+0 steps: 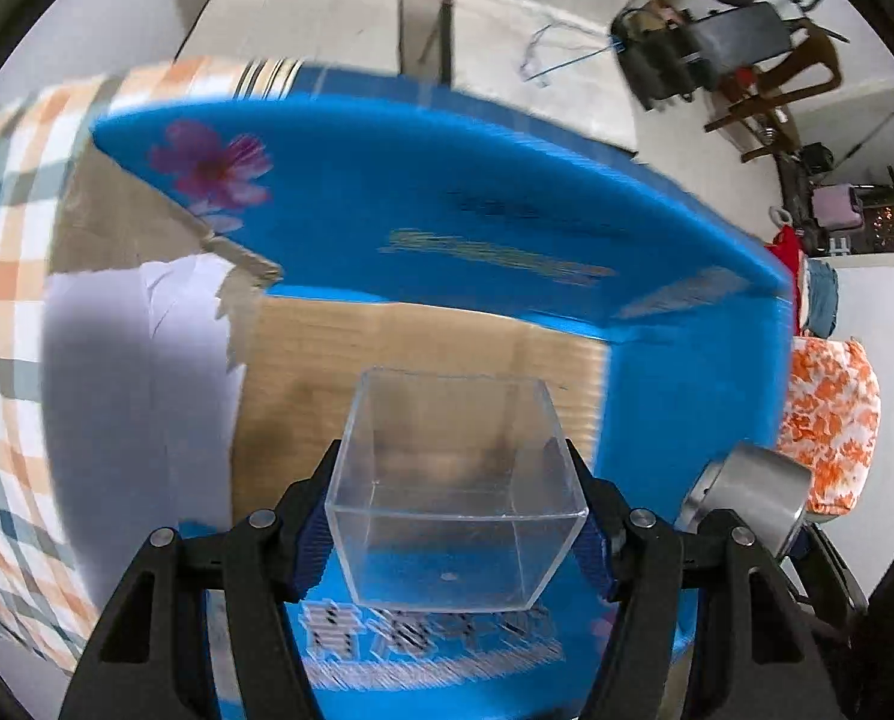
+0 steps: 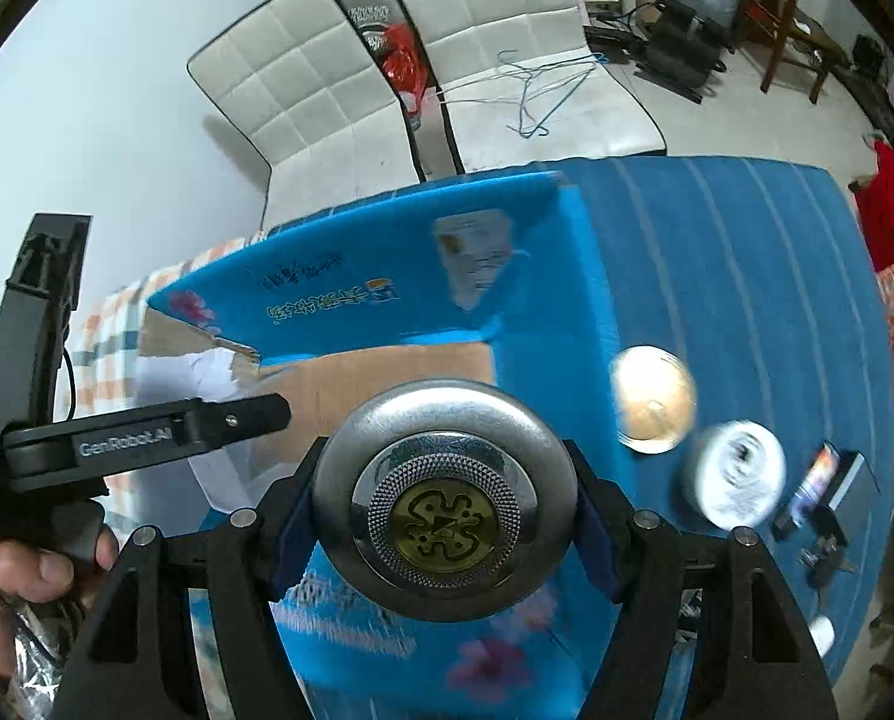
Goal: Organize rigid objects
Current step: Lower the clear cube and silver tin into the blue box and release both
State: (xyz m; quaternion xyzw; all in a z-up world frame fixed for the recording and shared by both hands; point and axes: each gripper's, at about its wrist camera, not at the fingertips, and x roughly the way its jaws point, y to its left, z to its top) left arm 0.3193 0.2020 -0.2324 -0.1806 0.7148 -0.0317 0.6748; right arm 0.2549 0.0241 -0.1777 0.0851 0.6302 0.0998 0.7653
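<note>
Over the open blue box point(image 1: 507, 192), a clear plastic cube point(image 1: 453, 492) was clamped by the left gripper point(image 1: 456, 531) and a round metal tin point(image 2: 444, 498) by the right gripper point(image 2: 444, 519). Box floor looked bare; nothing deposited yet. A gold-lidded tin point(image 2: 654, 399) and white roll point(image 2: 735, 474) were left on the blue cloth point(image 2: 747, 276).

Blue carton point(image 1: 423, 192) with pink flower, clear box point(image 1: 453, 492), silver tin point(image 2: 444, 501), orange-checked cloth point(image 1: 3, 276)

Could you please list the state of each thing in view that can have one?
Left gripper: shut on the clear plastic box.
Clear plastic box: empty, open top, held above the blue carton.
Right gripper: shut on the round metal tin.
Round metal tin: lidded, held over the carton.
Blue carton: flaps open, nothing visible inside.
</note>
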